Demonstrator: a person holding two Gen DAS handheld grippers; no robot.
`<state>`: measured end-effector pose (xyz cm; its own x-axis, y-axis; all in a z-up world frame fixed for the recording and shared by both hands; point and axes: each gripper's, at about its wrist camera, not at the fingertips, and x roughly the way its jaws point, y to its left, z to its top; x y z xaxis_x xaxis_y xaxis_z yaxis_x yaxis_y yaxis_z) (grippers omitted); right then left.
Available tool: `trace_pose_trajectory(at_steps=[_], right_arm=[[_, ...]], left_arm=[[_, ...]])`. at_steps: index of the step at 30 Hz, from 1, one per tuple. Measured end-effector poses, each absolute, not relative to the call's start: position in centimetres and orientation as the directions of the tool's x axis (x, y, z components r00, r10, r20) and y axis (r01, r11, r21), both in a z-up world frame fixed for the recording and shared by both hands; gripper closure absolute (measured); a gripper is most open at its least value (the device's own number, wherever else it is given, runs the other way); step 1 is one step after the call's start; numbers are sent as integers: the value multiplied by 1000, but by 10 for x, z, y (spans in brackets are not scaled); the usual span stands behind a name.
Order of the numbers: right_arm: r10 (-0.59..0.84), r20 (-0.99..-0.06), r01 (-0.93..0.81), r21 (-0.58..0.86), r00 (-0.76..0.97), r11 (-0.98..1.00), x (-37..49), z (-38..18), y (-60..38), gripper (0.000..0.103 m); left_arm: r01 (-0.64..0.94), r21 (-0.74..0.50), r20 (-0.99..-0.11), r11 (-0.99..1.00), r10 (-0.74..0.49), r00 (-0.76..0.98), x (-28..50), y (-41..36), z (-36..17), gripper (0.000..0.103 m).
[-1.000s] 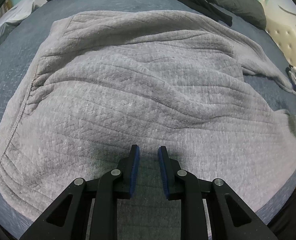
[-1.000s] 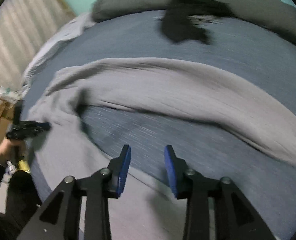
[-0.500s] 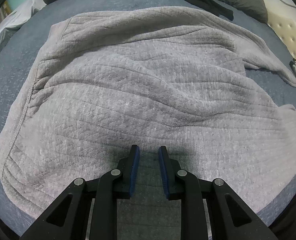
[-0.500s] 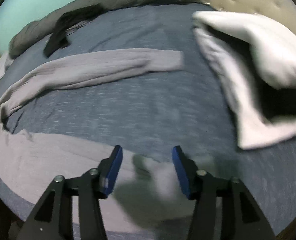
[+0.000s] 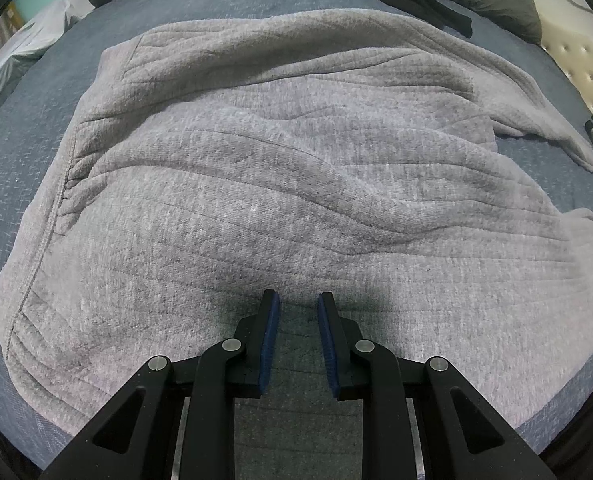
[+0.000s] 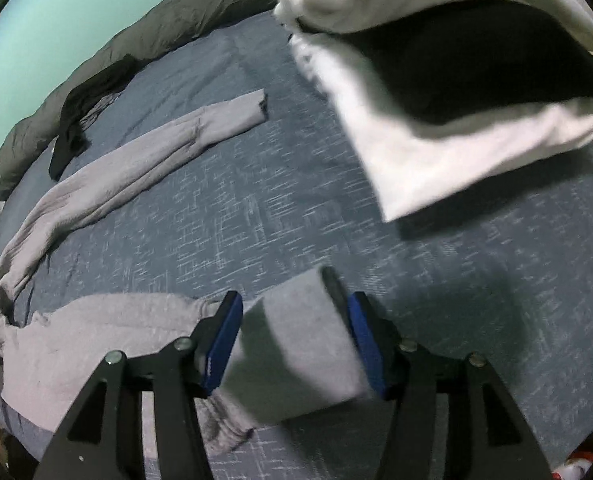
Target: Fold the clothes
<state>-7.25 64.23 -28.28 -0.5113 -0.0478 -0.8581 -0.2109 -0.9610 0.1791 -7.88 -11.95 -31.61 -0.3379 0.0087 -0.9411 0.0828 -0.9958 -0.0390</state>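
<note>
A grey quilted sweatshirt (image 5: 280, 184) lies spread flat on the blue bedcover (image 5: 12, 152). My left gripper (image 5: 297, 300) hovers low over its body near the front edge, fingers a narrow gap apart with nothing pinched. In the right wrist view the near sleeve (image 6: 108, 336) runs in from the left. Its cuff (image 6: 296, 320) lies between the blue pads (image 6: 226, 328) of my right gripper (image 6: 294, 304), which stands wide open astride it. The far sleeve (image 6: 156, 148) stretches across the bed beyond.
White folded bedding or pillows (image 6: 436, 152) with a dark gap sit at the right. A dark garment (image 6: 70, 132) and a dark grey duvet (image 6: 156, 28) lie along the far side. A tufted headboard (image 5: 584, 68) stands at the right. The bed's edge runs just below the grippers.
My right gripper swung to the right along the bed and came down over the near sleeve's cuff, its fingers wider apart. The left gripper stayed nearly in place over the sweatshirt.
</note>
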Motion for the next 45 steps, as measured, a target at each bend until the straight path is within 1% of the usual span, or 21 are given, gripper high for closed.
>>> trace_pose_trajectory(at_steps=[1,2,3,4,5,8,10,12,19,23,32,34,36,40,42,43,44,45], right_arm=[[-54,-857,-207,184,-512,-961,-73,-284,641,71],[-60,-856,-203,189,-513,-961,-74,-284,639,93],[-61,-854,-200,190,-516,-961,-75,-285,639,96],[-55,-843,-191,184,-535,-964,-75,-281,638,97],[-49,-832,-182,177,-553,-967,-74,-276,636,97],[-21,-752,-187,191,-659,-963,-63,-245,642,97],[19,-701,-198,175,-712,-964,-58,-226,647,98],[49,-694,-221,161,-718,-962,-57,-222,653,98],[117,-796,-317,97,-594,-944,-62,-273,668,98],[125,-805,-346,104,-579,-933,-57,-289,673,98],[167,-796,-355,65,-582,-933,-54,-274,670,97],[173,-789,-338,47,-590,-940,-53,-268,664,95],[206,-781,-345,12,-590,-939,-51,-260,661,87],[231,-755,-373,19,-614,-928,-45,-239,668,84],[227,-737,-356,20,-637,-934,-48,-232,654,83],[206,-729,-332,30,-652,-943,-49,-227,646,83],[186,-721,-307,40,-667,-951,-50,-222,638,82],[165,-713,-283,49,-681,-958,-51,-217,629,79]], left_arm=[[83,-37,-942,-996,7,-337,-80,-119,-317,81],[83,-33,-942,-996,4,-336,-81,-119,-317,81],[83,-31,-942,-996,2,-335,-81,-119,-317,81],[83,-30,-942,-996,0,-335,-82,-118,-318,81],[83,-30,-942,-996,0,-335,-83,-118,-318,81],[85,-33,-942,-996,2,-335,-85,-119,-319,81],[85,-32,-943,-996,2,-334,-86,-119,-319,81],[85,-31,-943,-996,1,-333,-88,-119,-320,81],[97,-40,-943,-995,6,-332,-92,-120,-322,81],[110,-52,-942,-993,13,-335,-95,-122,-324,81],[127,-75,-931,-989,24,-365,-101,-123,-320,81],[124,-82,-923,-989,29,-384,-101,-123,-314,81],[120,-87,-914,-989,32,-404,-102,-122,-305,81],[109,-92,-891,-990,33,-453,-106,-123,-283,81],[101,-88,-882,-991,30,-471,-177,-135,-274,81],[101,-83,-878,-991,25,-478,-181,-137,-271,81],[103,-80,-876,-991,21,-482,-167,-135,-267,81],[105,-78,-875,-991,18,-484,-129,-129,-259,80]])
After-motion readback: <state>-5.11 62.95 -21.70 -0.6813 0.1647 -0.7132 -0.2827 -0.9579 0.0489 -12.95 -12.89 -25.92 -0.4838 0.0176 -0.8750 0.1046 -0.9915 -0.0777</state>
